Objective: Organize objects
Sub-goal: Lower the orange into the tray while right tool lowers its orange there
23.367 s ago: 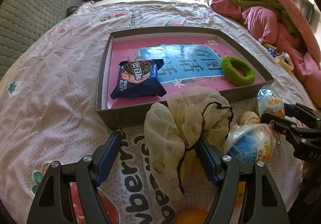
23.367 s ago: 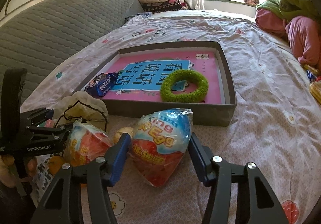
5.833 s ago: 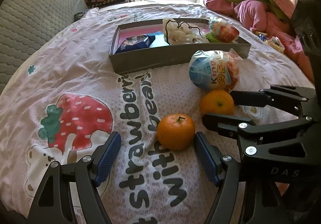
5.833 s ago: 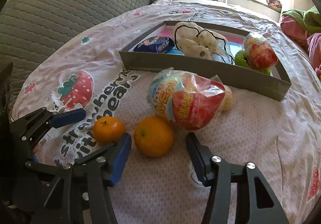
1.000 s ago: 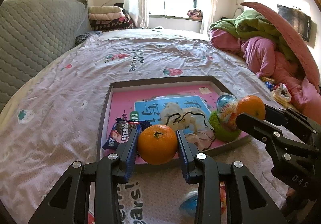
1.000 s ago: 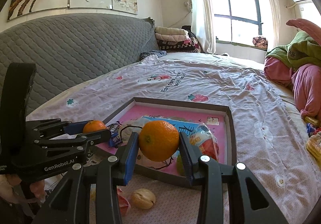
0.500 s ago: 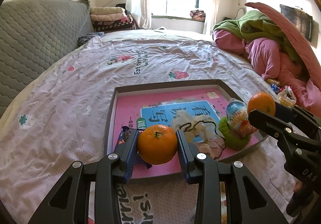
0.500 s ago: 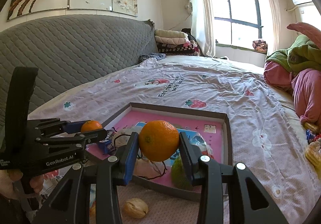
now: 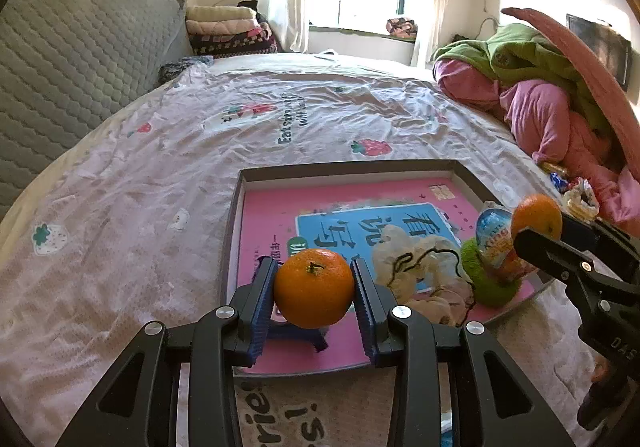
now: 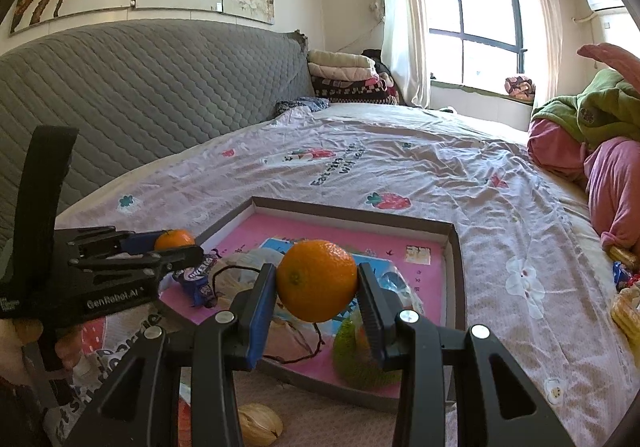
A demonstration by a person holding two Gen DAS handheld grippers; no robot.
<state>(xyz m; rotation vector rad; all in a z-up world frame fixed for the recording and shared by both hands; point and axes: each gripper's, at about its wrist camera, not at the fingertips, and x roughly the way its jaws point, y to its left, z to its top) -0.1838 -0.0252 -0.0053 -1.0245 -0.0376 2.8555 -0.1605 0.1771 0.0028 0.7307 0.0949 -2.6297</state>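
My left gripper (image 9: 314, 297) is shut on a small orange with a green stem (image 9: 314, 294), held above the near left part of a grey shallow box (image 9: 348, 167) with a pink printed bottom. My right gripper (image 10: 317, 289) is shut on a second orange (image 10: 317, 279), held above the box (image 10: 352, 211) near its front right. In the box lie a blue snack pack (image 10: 198, 279), a cream drawstring pouch (image 9: 420, 269), a green ring (image 9: 486, 279) and a wrapped chocolate egg (image 9: 498, 243). The right gripper's orange also shows in the left wrist view (image 9: 536, 217).
The box sits on a bed with a strawberry-print sheet (image 9: 160, 175). A walnut-like nut (image 10: 260, 425) lies on the sheet in front of the box. Pink and green bedding (image 9: 552, 95) is piled at right. A grey quilted headboard (image 10: 140, 95) stands at left.
Both grippers, each still holding its orange, have moved forward over the box; it looks nearer and lower than a second ago.
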